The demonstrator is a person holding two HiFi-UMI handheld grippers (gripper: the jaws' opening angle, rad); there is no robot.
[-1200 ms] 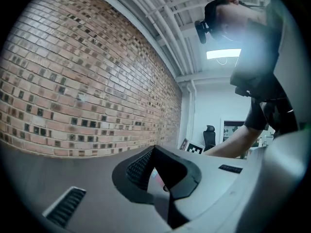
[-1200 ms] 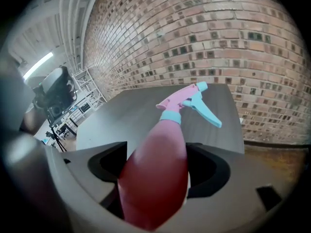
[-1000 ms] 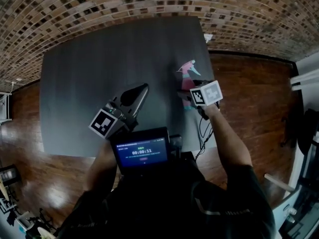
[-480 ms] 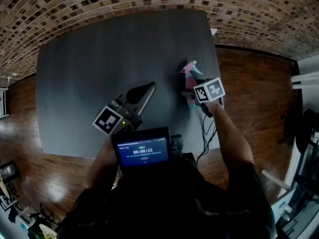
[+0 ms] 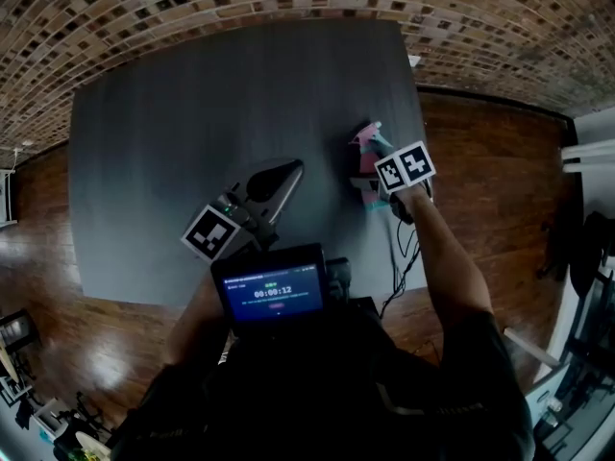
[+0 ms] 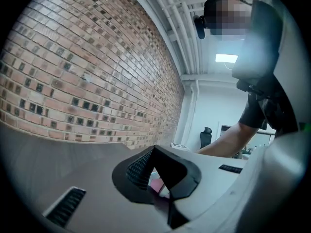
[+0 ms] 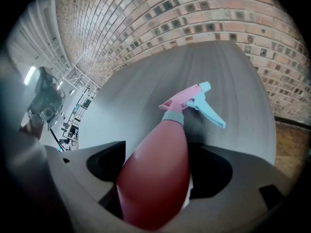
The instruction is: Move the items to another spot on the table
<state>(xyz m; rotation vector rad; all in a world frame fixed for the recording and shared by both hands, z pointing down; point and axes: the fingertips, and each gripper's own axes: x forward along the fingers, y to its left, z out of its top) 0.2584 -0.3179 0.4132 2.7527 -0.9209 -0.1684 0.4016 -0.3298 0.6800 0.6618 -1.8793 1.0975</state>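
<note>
Dark-red and long-bodied, the plastic spray bottle (image 5: 364, 163) with its pink head (image 7: 181, 101) and light-blue trigger (image 7: 210, 109) is found close to the right edge of the dark grey table (image 5: 192, 142), roughly midway between that edge's far and near corners. It appears to be laid on its side, its long axis running from the near edge toward the far edge, head at the far end (an upright stance cannot be fully ruled out from the head view).

The right gripper (image 7: 156, 168) is tipped steeply nose-down over the bottle's body, and its 2 jaws are spread wide, 1 on each side of the red plastic. They have just been opening a little further, and no squeeze is seen, so the bottle is judged straddled but not yet gripped. The jaws are thus set across the long axis, as a closing move would need.

The left gripper (image 5: 291, 170) is held level near the table's middle, well apart from the bottle and pointed toward it. Its tips are drawn together, with only a slit behind them, and nothing is held. The right hand is plainly the nearer of the 2.
</note>
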